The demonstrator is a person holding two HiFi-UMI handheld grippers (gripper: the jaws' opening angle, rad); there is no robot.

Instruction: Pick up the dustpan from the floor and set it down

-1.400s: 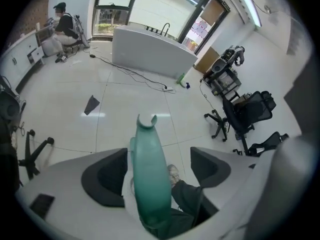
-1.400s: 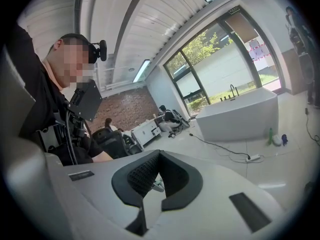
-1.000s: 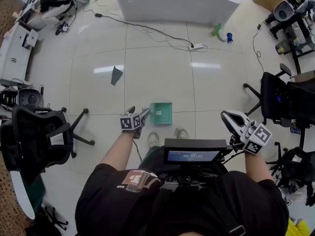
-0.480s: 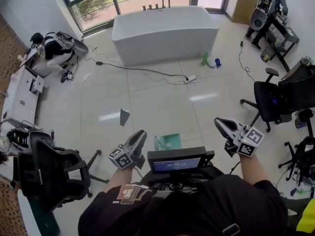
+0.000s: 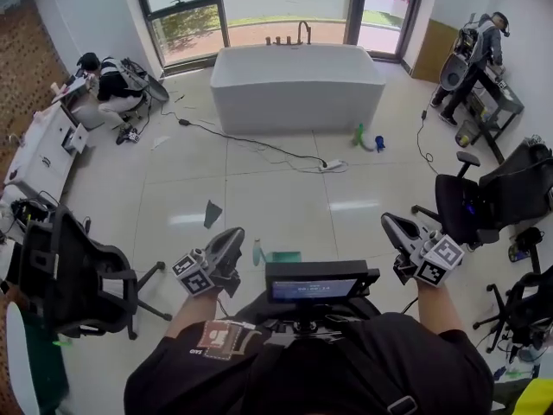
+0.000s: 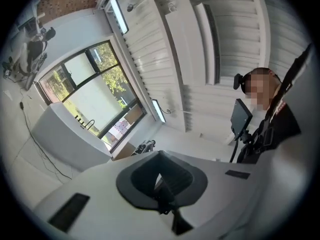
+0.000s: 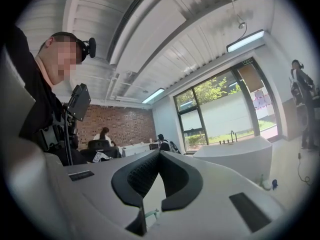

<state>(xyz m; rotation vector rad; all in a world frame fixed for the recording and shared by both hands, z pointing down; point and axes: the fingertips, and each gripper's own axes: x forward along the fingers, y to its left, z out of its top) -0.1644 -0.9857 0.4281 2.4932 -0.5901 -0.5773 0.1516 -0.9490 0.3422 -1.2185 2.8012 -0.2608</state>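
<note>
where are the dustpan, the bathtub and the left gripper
dustpan [image 5: 283, 256], head view, on its green pan
bathtub [image 5: 296, 80], head view, on its front wall
left gripper [image 5: 232, 234], head view, at its shut tips

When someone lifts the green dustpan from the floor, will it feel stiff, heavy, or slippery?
The dustpan looks like thin moulded plastic, so it is probably stiff and light. It lies flat on glossy floor tiles, so a push would likely slide it, not roll it.

The dustpan [image 5: 281, 256] lies on the floor [image 5: 268, 193], well in front of the bathtub [image 5: 297, 85]. A chair [image 5: 65, 275] stands front-left of the bathtub. A second chair [image 5: 484, 201] stands front-right of it.
</note>
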